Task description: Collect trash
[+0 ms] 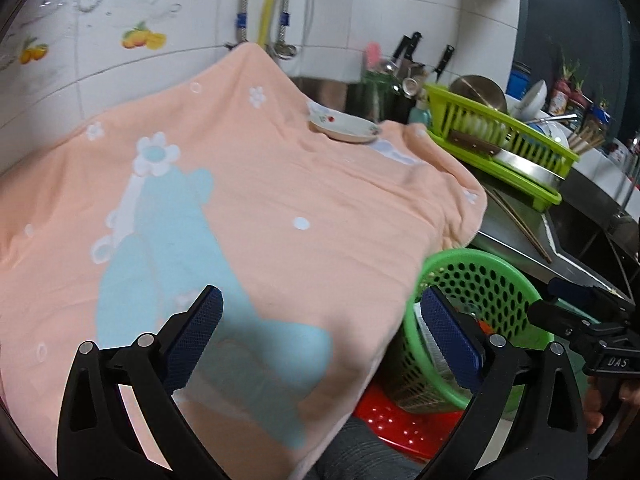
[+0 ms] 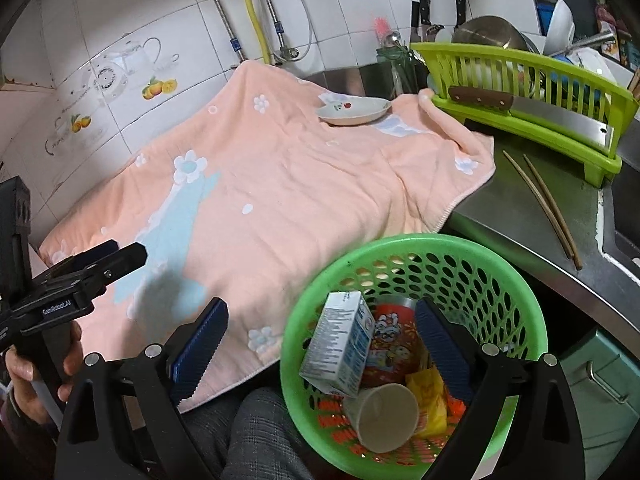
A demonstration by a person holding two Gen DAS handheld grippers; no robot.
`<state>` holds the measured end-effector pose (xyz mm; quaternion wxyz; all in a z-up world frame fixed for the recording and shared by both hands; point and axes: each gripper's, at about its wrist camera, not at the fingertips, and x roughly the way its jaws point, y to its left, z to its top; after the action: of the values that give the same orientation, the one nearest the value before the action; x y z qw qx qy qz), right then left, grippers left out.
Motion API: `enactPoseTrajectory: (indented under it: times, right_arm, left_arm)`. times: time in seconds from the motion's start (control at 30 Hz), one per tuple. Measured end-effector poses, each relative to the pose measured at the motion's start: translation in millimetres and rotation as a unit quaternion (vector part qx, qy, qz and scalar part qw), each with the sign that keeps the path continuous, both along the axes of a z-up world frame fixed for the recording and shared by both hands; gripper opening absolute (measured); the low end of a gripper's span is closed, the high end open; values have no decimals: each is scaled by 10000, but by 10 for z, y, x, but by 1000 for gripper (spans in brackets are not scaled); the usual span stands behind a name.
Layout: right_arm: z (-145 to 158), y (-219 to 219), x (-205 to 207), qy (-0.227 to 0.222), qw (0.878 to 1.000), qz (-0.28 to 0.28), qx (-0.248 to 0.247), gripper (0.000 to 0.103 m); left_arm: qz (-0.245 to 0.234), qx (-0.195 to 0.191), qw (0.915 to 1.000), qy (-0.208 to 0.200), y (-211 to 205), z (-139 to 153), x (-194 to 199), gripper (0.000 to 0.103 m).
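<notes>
Green perforated basket (image 2: pixel 412 264) is holding the milk carton (image 2: pixel 340 344) and paper cup (image 2: pixel 384 416) below the counter edge. Both the left gripper (image 1: pixel 320 332) and right gripper (image 2: pixel 320 344) are hanging apart, empty. Risk: a jaw is nudging the rim, tipping the basket.

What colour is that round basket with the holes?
Bright green basket, with trash inside; the right wrist view shows it best.

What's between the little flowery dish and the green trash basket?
Only peach flower-patterned towel lies between the white dish and round green plastic basket, seen in the right wrist view.
</notes>
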<state>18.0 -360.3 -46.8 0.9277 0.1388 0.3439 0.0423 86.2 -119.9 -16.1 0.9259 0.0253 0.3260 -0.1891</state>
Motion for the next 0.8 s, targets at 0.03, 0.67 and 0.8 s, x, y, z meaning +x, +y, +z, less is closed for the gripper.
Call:
enactPoseTrajectory:
  times: [0.03, 0.67, 0.8]
  right_arm:
    - [8, 27, 0, -12, 10000, -2, -24, 91]
    - [144, 380, -71, -267, 9987, 38, -442, 93]
    - [154, 414, -79, -296, 9980, 25, -550, 93]
  left_arm:
    - [46, 13, 10000, -50, 32, 14, -20, 98]
    - [565, 20, 9970, -521, 389, 67, -263, 98]
    - [632, 56, 9963, -576, 384, 62, -296, 98]
